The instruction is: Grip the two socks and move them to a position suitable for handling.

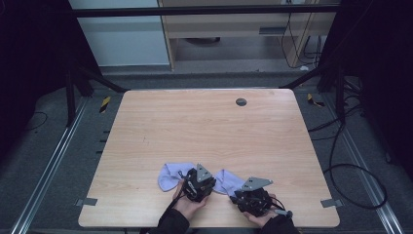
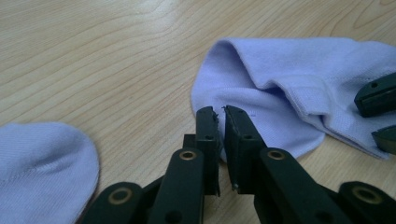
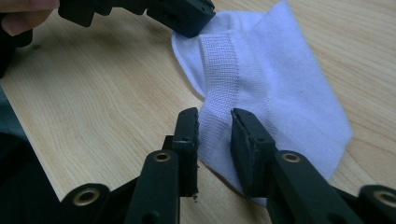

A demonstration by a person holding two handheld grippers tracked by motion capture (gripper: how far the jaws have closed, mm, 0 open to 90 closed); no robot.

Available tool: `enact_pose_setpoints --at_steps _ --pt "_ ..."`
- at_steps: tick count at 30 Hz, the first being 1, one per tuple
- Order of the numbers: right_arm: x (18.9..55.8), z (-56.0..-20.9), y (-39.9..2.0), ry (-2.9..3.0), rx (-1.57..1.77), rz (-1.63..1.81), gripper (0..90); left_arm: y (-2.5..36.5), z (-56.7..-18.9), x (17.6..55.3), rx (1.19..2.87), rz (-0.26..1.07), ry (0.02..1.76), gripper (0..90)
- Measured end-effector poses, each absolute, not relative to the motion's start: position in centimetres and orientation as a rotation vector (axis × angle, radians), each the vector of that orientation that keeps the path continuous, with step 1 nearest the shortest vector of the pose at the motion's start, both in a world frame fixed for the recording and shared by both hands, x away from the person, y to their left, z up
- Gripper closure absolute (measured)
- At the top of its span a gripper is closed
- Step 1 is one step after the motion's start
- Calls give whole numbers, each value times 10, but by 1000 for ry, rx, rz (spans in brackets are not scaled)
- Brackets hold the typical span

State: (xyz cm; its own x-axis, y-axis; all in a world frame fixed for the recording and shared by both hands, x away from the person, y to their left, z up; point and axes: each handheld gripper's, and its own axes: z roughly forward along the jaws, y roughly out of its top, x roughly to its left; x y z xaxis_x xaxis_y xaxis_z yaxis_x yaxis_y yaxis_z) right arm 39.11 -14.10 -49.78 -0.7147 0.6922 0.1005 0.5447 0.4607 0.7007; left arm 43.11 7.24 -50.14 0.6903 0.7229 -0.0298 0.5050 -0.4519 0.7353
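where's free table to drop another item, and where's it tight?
Free: the whole table beyond the two socks, up to the far edge with the round grommet, plus the near-left and near-right corners. Tight: the near-centre edge, where the left sock, right sock, left gripper and right gripper cluster.

1. A lab or recording rig is showing: a bare wooden counter (image 1: 209, 131) is standing inside a black metal frame (image 1: 204, 9).
2. Loose cables (image 1: 350, 170) are trailing over grey carpet (image 1: 44, 161) at 3 o'clock.
3. Black curtains (image 1: 29, 53) are hanging at 9 and 3 o'clock.
4. Yellow-black tape (image 1: 104, 103) is marking the floor at 10 o'clock.
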Motion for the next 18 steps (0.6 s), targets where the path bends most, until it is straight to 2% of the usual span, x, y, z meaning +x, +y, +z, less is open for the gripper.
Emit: enact_pose_setpoints --at_steps 6,18 --pt "392 -498 -140 2529 1089 1103 847 72 -502 430 2144 373 939 876" --pt "394 -480 -154 2448 1129 1255 867 75 -502 430 2148 360 919 887"
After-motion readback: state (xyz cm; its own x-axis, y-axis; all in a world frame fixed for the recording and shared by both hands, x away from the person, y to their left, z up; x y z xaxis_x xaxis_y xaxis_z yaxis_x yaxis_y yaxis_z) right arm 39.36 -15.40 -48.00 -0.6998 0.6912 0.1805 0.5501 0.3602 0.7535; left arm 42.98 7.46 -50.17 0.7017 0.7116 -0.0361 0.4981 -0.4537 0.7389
